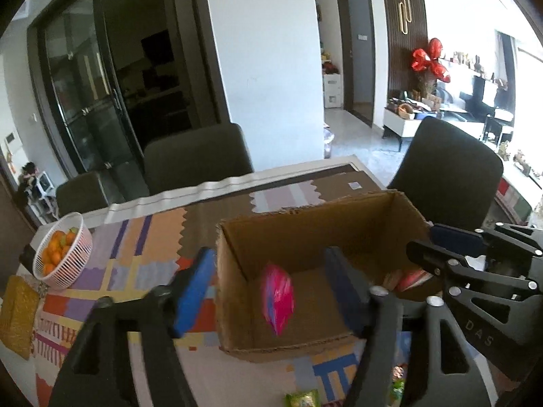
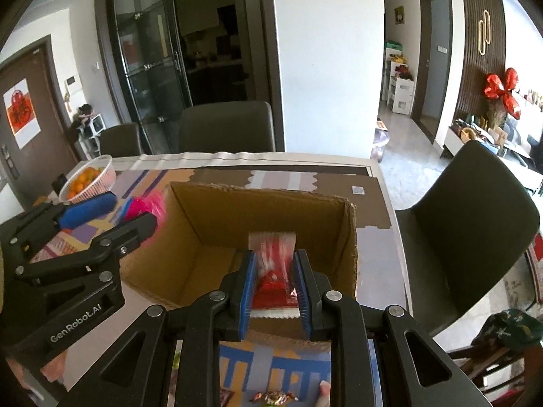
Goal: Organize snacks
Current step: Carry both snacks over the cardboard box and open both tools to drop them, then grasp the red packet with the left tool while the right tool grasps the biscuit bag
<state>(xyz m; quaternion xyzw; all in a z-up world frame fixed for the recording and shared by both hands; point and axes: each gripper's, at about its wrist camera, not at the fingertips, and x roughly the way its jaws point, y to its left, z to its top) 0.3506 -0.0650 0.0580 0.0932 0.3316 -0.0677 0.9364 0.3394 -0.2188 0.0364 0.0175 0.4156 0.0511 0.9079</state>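
snacks: pink packet (image 1: 276, 300) in cardboard box (image 1: 234, 291); left jaws apart, right jaws clamp red packet (image 2: 273, 283).

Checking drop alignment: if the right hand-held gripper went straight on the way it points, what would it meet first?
Probably the inside of the cardboard box, its floor or far wall; depth is unclear. The right hand-held gripper holds a red snack packet over its open top.
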